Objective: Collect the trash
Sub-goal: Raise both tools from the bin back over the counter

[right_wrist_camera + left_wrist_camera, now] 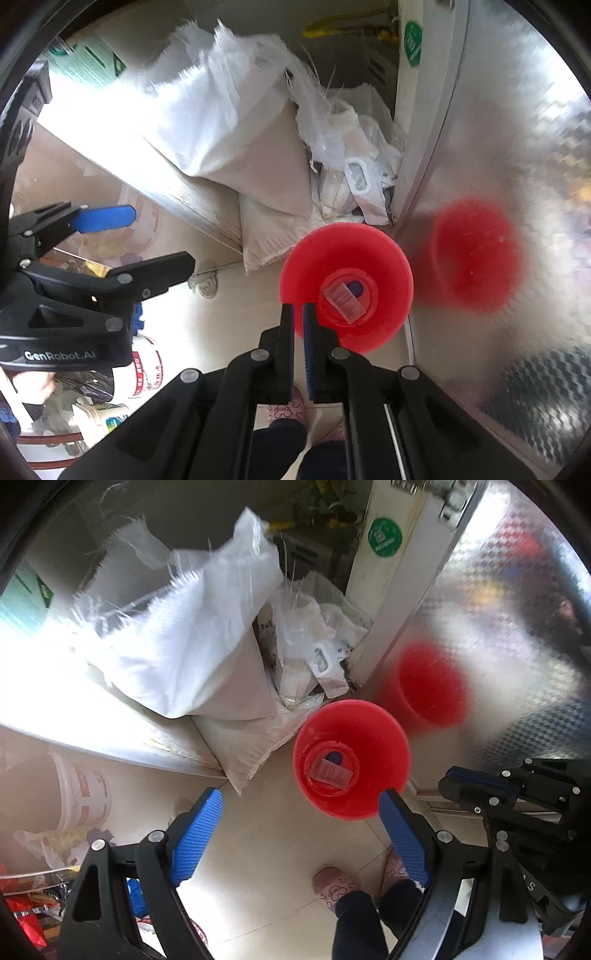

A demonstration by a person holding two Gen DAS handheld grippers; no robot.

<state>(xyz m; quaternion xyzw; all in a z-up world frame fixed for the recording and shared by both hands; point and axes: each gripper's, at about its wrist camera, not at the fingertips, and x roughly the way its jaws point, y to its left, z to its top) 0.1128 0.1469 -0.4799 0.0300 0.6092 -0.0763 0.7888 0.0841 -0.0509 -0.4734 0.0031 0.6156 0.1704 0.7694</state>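
A red plastic bin (351, 757) stands on the tiled floor against a shiny metal door; it also shows in the right wrist view (347, 284). Inside lie a clear wrapper (330, 773) and a small blue cap (335, 757). My left gripper (301, 805) is open and empty, above the bin's near rim. My right gripper (298, 321) is shut with nothing between its pads, just above the bin's near rim. It also shows at the right edge of the left wrist view (476, 786). The left gripper shows at the left of the right wrist view (147, 236).
White woven sacks (192, 642) and crumpled plastic wrappers (317, 642) pile up behind the bin by a door frame (391, 572). The metal door (517, 646) reflects the bin. A white bucket (81, 794) and snack wrappers (29, 904) lie at the left. The person's slippered feet (332, 886) are below.
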